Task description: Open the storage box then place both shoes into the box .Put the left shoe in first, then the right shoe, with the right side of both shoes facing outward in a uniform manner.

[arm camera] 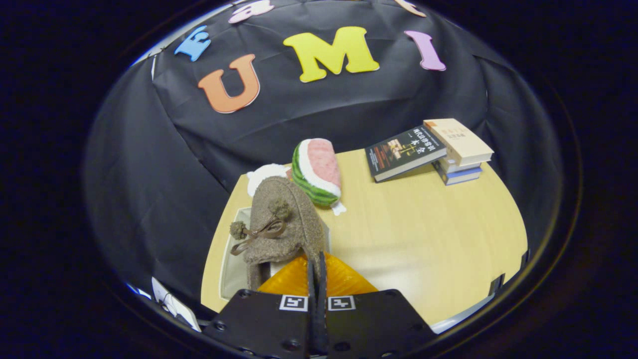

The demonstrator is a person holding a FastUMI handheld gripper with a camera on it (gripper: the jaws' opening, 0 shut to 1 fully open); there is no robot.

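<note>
I had the gripper [317, 267] squeezed tight on the brown shoe [281, 222], low in the middle, held over the open box [230, 259]; I think both shoes still needed putting in.

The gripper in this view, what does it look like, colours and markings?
The gripper has two thin black fingers rising from two flat black plates studded with dark screws. Each plate carries a small square black-and-white marker near the inner top corner. No cables visible.
</note>
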